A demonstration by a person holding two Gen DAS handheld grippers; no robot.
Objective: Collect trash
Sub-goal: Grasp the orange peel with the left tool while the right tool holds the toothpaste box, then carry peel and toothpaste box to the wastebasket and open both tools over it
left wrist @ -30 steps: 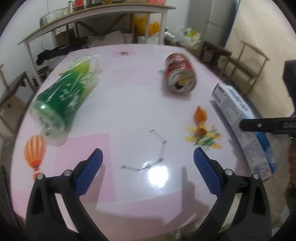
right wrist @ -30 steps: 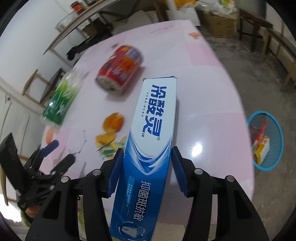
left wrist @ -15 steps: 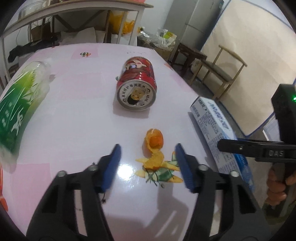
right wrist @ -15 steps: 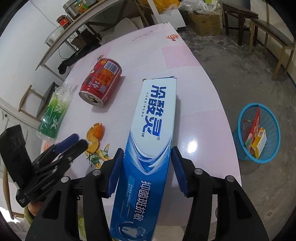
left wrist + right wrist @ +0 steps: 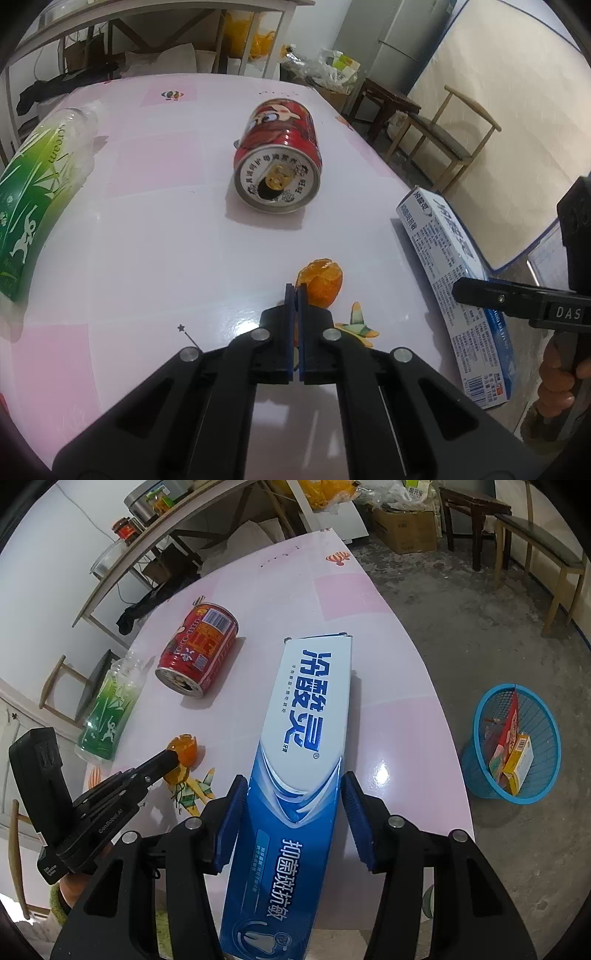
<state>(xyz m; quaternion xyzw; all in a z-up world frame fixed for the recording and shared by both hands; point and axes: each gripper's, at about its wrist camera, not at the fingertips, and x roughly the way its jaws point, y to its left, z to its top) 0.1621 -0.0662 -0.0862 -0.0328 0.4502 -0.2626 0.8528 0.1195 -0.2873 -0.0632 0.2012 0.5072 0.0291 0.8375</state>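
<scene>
The left gripper (image 5: pixel 294 291), a black two-finger tool with blue pads, sits at lower centre of the left wrist view with its jaws brought fully together; they have just been closing. The curled orange citrus peel (image 5: pixel 322 282) stands just beyond and to the right of the fingertips, touching or nearly touching them; whether any part of the peel is pinched between the pads cannot be told. In the right wrist view the same gripper (image 5: pixel 170 755) enters from the lower left, its tip against the peel (image 5: pixel 183 751). The right gripper (image 5: pixel 291 812) occupies the lower centre of its own view, its blue pads clamped on both long sides of the blue-and-white cardboard toothpaste box (image 5: pixel 306 746), which extends from the bottom edge up toward frame centre over the glossy pink-and-white round table (image 5: pixel 303 602). In the left wrist view the box (image 5: pixel 454 280) lies at the right, with the right gripper's black finger across it. A red metal drink can (image 5: pixel 277 158) lies on its side at upper centre, open end facing the camera. A clear plastic bottle with a green label (image 5: pixel 33 192) lies at the left edge. A blue plastic mesh wastebasket (image 5: pixel 513 746) stands on the grey floor at the right of the right wrist view, holding small cartons.
</scene>
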